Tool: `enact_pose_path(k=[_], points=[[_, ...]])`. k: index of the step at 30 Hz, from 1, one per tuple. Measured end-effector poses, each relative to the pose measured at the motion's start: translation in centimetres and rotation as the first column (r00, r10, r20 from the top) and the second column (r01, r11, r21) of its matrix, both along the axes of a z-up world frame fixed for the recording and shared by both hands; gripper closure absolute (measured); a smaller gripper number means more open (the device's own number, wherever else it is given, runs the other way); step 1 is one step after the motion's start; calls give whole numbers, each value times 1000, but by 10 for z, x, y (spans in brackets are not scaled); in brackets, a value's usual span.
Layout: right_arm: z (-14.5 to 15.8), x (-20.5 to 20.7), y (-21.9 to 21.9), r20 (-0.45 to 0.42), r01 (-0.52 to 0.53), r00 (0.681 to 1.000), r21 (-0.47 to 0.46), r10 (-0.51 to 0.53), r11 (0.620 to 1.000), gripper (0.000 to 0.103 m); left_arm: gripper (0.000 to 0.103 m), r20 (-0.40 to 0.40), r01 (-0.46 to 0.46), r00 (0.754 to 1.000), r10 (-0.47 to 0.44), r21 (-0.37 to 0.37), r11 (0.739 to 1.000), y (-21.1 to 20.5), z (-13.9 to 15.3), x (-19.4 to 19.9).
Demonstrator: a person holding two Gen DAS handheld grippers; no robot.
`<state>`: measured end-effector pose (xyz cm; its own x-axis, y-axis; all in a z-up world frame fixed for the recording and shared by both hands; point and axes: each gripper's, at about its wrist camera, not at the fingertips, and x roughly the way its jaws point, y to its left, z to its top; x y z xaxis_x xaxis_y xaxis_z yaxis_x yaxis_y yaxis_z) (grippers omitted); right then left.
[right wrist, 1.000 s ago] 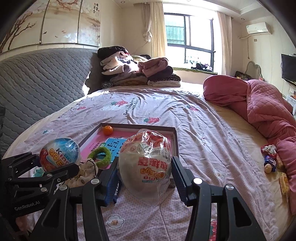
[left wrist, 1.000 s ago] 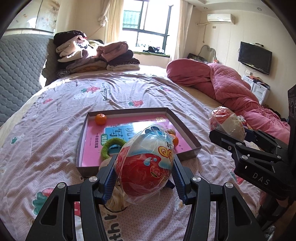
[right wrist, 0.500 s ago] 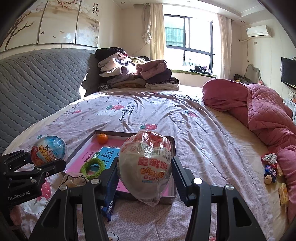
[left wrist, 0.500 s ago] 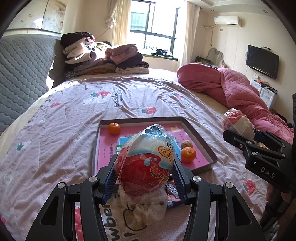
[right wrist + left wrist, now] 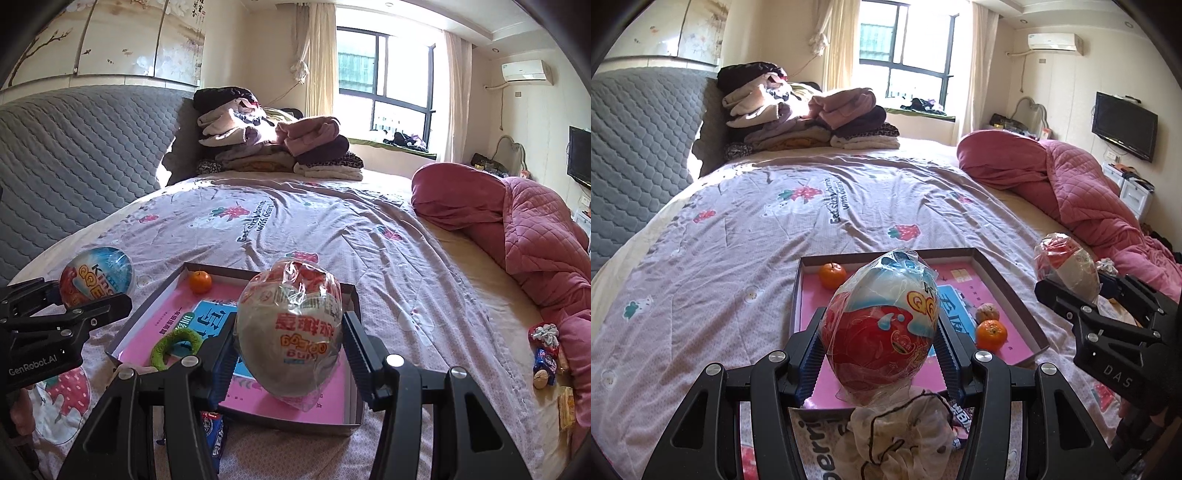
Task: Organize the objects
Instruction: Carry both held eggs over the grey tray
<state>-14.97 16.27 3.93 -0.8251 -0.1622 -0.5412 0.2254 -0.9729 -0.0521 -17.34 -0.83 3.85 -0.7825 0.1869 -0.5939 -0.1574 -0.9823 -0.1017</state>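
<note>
Left wrist view: left gripper point(image 5: 879, 354) is clamped on a red-and-blue egg-shaped toy in crinkly clear plastic wrap point(image 5: 882, 325), both ribbed pads pressing its flanks, the egg standing tall between the fingers with its blue tip pointing away. Beyond the fingertips lies the shallow brown cardboard tray with a pink printed sheet inside point(image 5: 1015, 291); past the right finger sit a small orange tangerine point(image 5: 991, 334) and a walnut point(image 5: 987, 312), and a second tangerine point(image 5: 832, 275) lies beyond the left finger, by the far wall. Below the fingers, outside the tray's near wall, a crumpled cream cloth scrunchie point(image 5: 901, 432) rests on the lilac strawberry-print bedsheet point(image 5: 738, 258). Right wrist view: right gripper point(image 5: 291, 350) grasps a cream-and-red egg-shaped toy in clear wrap point(image 5: 290, 332) the same way, the egg held over the tray's near right part; a green fabric ring point(image 5: 173, 345) lies in the tray off the left finger. Both eggs are carried, not yet set down. Risks, judged: the wrap is slick and loose, so the pads may be gripping film rather than shell, and an egg could slide out if tilted. Released upright, either egg would likely topple and roll, knocking the tangerines or walnut, or clearing the low wall onto the soft sheet. The two grippers sit near each other; lowering both at once invites a collision over the tray.
</note>
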Motion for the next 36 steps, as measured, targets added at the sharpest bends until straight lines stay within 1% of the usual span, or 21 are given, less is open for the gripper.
enact_pose_path(k=[6,16,24,36], points=[[-8,-10,-12,7,-19,1000,11,18,1000,49,47,12,-6,1000,6,-4,1000,-1,-7,-15],[-30,-31,-32,47,-50,998,36,49,998,49,47,51,-32,998,32,-6,999,-13,-30,-40],[-48,-45,-39,82,-53,995,48,49,997,49,47,83,-57,995,55,18,998,-28,-50,-59],[-73,-63,-51,138,-71,989,74,60,995,49,47,129,-64,990,63,7,998,-33,-76,-82]])
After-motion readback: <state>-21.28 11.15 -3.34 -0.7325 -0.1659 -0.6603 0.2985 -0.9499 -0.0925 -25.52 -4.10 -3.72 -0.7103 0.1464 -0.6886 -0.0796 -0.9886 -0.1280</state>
